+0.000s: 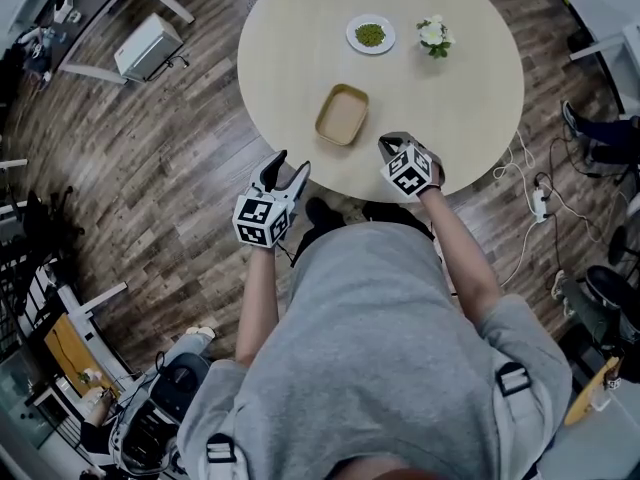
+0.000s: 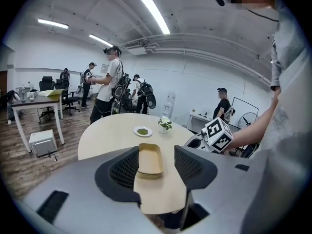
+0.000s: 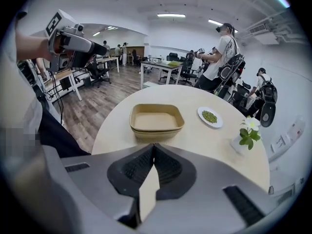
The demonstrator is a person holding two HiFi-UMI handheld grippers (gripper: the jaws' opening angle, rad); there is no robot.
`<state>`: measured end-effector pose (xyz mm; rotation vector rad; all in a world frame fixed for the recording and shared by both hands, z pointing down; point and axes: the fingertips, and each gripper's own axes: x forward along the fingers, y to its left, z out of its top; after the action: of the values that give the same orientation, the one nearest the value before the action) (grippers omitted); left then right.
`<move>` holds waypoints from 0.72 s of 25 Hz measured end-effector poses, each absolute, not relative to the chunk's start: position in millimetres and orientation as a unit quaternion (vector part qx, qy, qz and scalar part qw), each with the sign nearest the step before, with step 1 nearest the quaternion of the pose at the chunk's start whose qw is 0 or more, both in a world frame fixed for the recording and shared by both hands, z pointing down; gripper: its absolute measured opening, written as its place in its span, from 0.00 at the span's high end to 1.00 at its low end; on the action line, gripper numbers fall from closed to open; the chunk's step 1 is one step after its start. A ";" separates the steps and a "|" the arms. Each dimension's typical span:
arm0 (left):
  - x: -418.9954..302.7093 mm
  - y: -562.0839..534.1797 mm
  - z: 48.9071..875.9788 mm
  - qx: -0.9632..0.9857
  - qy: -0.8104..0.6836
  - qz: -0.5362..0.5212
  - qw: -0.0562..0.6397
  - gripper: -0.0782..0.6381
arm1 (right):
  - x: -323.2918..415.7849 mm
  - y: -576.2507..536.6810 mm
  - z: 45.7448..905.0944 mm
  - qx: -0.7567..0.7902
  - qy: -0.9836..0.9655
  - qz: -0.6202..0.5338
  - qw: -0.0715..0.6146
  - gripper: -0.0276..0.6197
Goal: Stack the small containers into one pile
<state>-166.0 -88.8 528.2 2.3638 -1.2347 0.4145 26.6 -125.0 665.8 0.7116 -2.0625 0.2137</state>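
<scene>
Tan small containers (image 1: pixel 342 114) sit nested in one pile on the round table (image 1: pixel 470 78), near its front edge. The same pile (image 2: pixel 149 161) shows between my left jaws from a distance, and the pile (image 3: pixel 156 120) lies just ahead of my right jaws. My left gripper (image 1: pixel 291 176) hovers at the table's near edge, left of the pile, open and empty. To the right of the pile, my right gripper (image 1: pixel 386 145) is over the table edge, its jaws closed together on nothing.
A white plate of green bits (image 1: pixel 371 35) and a small flower pot (image 1: pixel 435 36) stand at the table's far side. A white box (image 1: pixel 147 46) sits on the wood floor at left. People and desks (image 2: pixel 39 99) stand in the room beyond.
</scene>
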 end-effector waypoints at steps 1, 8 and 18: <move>-162.2 -88.9 527.9 0.854 -0.447 0.150 0.220 0.55 | 31.2 -124.9 665.0 0.291 -0.838 0.091 0.453 0.94; -139.9 -92.6 530.0 0.847 -0.459 0.150 0.221 0.56 | 47.1 -121.6 653.3 0.278 -0.872 0.125 0.383 0.95; -106.1 -97.3 530.1 0.839 -0.475 0.153 0.218 0.56 | 79.5 -125.8 637.8 0.256 -0.901 0.111 0.331 0.95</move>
<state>-106.1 -97.3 530.1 2.3229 -1.3148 0.4248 79.5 -125.8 637.8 0.6704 -2.3551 0.2904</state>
